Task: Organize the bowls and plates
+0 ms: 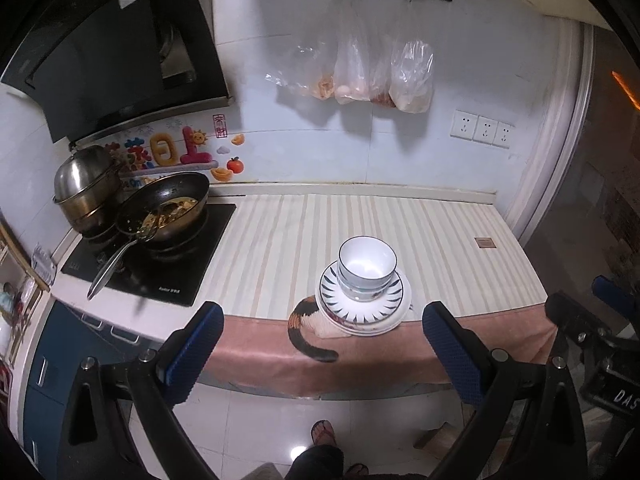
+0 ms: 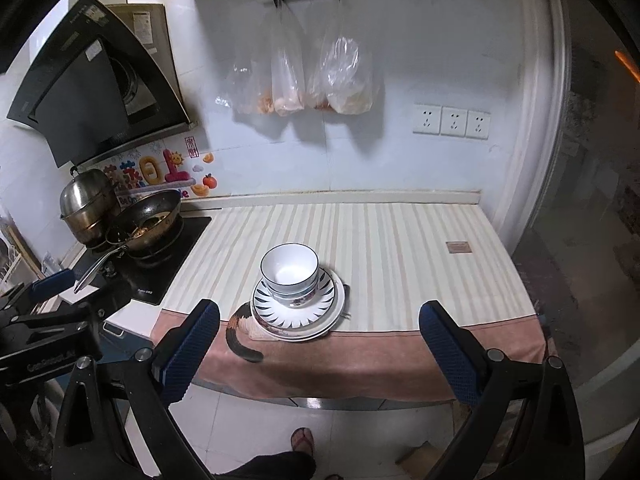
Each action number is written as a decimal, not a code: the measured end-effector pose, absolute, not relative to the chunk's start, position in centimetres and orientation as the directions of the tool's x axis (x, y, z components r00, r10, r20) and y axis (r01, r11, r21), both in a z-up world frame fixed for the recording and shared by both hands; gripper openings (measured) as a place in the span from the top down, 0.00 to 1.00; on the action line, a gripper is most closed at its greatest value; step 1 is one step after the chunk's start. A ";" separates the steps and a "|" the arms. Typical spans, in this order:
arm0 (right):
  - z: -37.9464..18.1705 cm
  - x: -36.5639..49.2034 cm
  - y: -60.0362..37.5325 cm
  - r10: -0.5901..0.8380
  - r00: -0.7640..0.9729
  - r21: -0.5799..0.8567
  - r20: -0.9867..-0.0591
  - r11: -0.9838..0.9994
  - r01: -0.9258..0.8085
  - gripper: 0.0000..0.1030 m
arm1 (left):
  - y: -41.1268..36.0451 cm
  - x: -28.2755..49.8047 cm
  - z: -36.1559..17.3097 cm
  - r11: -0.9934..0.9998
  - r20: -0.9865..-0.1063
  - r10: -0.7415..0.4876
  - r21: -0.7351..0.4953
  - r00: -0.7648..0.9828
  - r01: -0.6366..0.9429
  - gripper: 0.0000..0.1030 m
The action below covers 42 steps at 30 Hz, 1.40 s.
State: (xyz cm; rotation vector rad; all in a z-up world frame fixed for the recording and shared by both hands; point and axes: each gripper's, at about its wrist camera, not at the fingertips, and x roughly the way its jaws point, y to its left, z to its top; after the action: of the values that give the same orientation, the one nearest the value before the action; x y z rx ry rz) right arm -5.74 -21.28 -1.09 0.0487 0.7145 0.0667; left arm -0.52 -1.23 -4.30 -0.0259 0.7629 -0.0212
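Note:
A stack of white bowls (image 1: 366, 270) (image 2: 290, 274) with dark rims stands on a stack of plates (image 1: 364, 312) (image 2: 298, 314) with black ray patterns, near the front edge of the striped counter cloth (image 1: 280, 232) (image 2: 400, 248). My left gripper (image 1: 322, 338) is open and empty, held back over the floor in front of the counter. My right gripper (image 2: 320, 338) is open and empty too, also in front of the counter. The right gripper shows at the right edge of the left wrist view (image 1: 600, 320). The left gripper shows at the left edge of the right wrist view (image 2: 52, 312).
A stove (image 1: 152, 264) (image 2: 152, 264) at the left carries a wok (image 1: 168, 208) (image 2: 146, 220) with food and a steel pot (image 1: 86, 188) (image 2: 86, 204). Plastic bags (image 1: 360, 68) (image 2: 304, 80) hang on the wall. Wall sockets (image 1: 482, 129) (image 2: 452, 121) sit at the right. A cat print (image 1: 308, 332) decorates the cloth's pink border.

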 end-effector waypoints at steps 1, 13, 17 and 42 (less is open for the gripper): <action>-0.8 -6.3 -21.3 0.074 0.758 0.063 -0.648 0.997 -0.044 0.01 | -1.2 -0.9 -4.3 0.999 -0.691 -0.029 -0.032 0.722 0.009 0.01; -0.3 -8.8 -21.7 0.072 0.764 0.048 -0.642 0.997 -0.053 0.01 | -1.2 -4.3 -4.2 0.999 -0.674 0.023 -0.007 0.739 -0.038 0.01; -0.4 -9.0 -21.8 0.070 0.760 0.044 -0.646 0.998 -0.054 0.01 | -1.2 -4.6 -4.3 0.999 -0.673 0.026 -0.005 0.739 -0.040 0.01; -1.0 -9.3 -22.0 0.059 0.751 0.024 -0.658 0.998 -0.057 0.01 | -1.1 -5.9 -4.7 0.999 -0.689 0.004 -0.027 0.725 -0.031 0.01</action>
State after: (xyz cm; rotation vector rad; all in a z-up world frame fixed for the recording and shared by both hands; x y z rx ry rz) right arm -9.33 -22.04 -1.03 0.0021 0.7192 0.0632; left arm -5.90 -1.15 -4.72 -0.0373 0.7598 0.0193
